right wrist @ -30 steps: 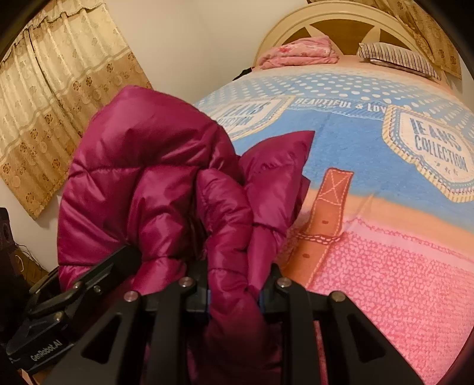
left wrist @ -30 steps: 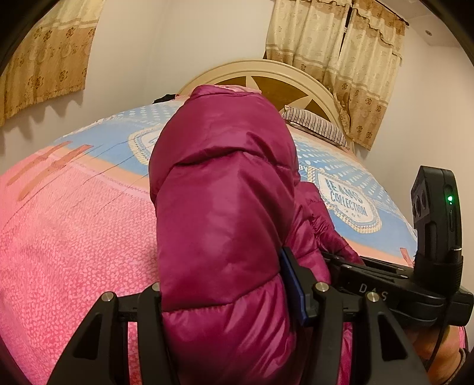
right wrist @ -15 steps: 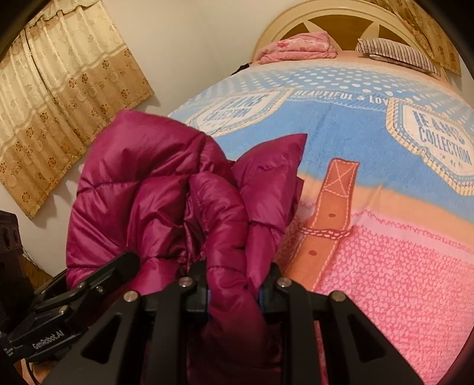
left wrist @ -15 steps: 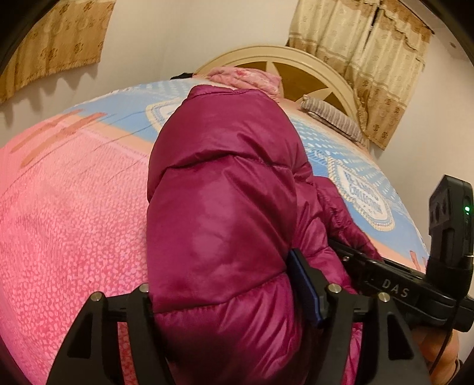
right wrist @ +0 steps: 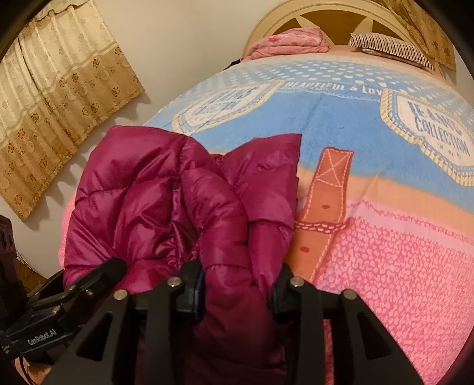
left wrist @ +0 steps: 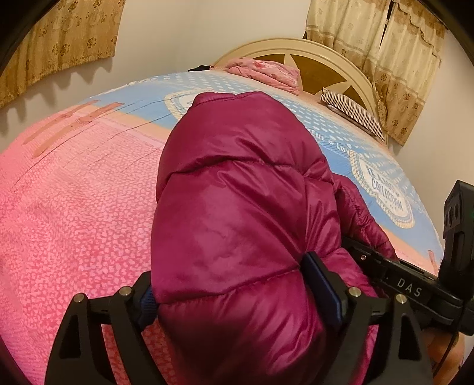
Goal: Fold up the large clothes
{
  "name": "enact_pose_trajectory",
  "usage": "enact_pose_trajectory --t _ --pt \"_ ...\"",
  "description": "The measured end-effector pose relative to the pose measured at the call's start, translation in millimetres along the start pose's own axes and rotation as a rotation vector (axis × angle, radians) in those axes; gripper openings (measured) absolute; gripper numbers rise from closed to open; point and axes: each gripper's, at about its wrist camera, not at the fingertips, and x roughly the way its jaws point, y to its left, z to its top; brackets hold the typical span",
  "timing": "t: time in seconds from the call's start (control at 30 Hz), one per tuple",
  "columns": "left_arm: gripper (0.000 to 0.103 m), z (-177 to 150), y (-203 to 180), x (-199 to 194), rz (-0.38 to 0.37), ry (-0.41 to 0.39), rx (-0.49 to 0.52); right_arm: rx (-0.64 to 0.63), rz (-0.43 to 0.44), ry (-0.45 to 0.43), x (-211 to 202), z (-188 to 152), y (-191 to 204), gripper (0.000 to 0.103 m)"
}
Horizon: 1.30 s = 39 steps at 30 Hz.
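A magenta puffer jacket (left wrist: 237,213) lies bunched on the bed's pink end (left wrist: 74,225). In the left wrist view my left gripper (left wrist: 234,293) straddles its thick folded bulk. Its jaws are opening wide, and the padding fills the gap without being pinched. In the right wrist view the jacket (right wrist: 154,201) sits at the bed's left side. My right gripper (right wrist: 237,284) is just starting to open, with a narrower fold of the jacket still squeezed between its pads. The right tool's black body (left wrist: 414,284) shows past the jacket.
The blanket (right wrist: 340,124) turns blue toward the headboard (right wrist: 326,17). A folded pink cloth (right wrist: 290,41) and a striped pillow (right wrist: 391,47) lie there. Curtains (right wrist: 59,97) hang along the left wall, close to the bed's edge.
Both grippers sank with the jacket onto the bed. The left jaws spread much wider around the bulk. The right jaws widened slightly on their fold.
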Motion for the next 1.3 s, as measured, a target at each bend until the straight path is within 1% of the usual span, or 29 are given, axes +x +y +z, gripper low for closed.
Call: enact_pose_trajectory --t 0.3,0.43,0.63,0.67,0.7,0.77,0.8,0.9,0.97,1.03,1.07,1.13,1.2,1.3 --pt "0.090 -7 6 6 0.003 -0.003 -0.007 0.045 0.000 0.015 8 -4 -11 0.050" --pt "0.090 -7 7 6 0.002 -0.003 -0.005 0.043 -0.006 0.021 10 -5 -12 0.051" --pt "0.090 0 2 -31 0.015 -0.068 0.032 0.054 -0.008 0.001 -6 -4 -10 0.052" --pt "0.090 1 1 -37 0.017 -0.078 0.039 0.053 -0.011 -0.004 -10 -4 -8 0.053" --pt "0.090 2 1 -43 0.019 -0.087 0.044 0.054 -0.013 -0.010 -13 -3 -7 0.058" --pt "0.090 3 0 -57 0.023 -0.107 0.052 0.051 -0.011 -0.033 -25 -6 -3 0.065" --pt "0.090 3 -1 -65 0.019 -0.115 0.057 0.043 -0.013 -0.046 -31 -6 0 0.066" --pt "0.090 2 -6 -89 0.021 -0.158 0.087 0.002 -0.037 -0.091 -57 -9 14 0.066" --pt "0.090 -1 -11 -113 0.018 -0.198 0.122 -0.024 -0.039 -0.133 -79 -13 25 0.066" --pt "0.090 -4 -15 -133 0.012 -0.234 0.150 -0.062 -0.054 -0.179 -104 -20 36 0.072" --pt "0.090 -5 -17 -140 0.009 -0.248 0.160 -0.076 -0.067 -0.204 -114 -23 42 0.077" --pt "0.090 -7 -18 -154 0.000 -0.274 0.165 -0.105 -0.065 -0.253 -135 -31 52 0.078" --pt "0.090 -6 -20 -163 -0.021 -0.290 0.163 -0.107 -0.071 -0.275 -146 -35 58 0.078" --pt "0.090 -5 -26 -173 -0.029 -0.328 0.174 -0.112 -0.059 -0.306 -161 -36 66 0.078"
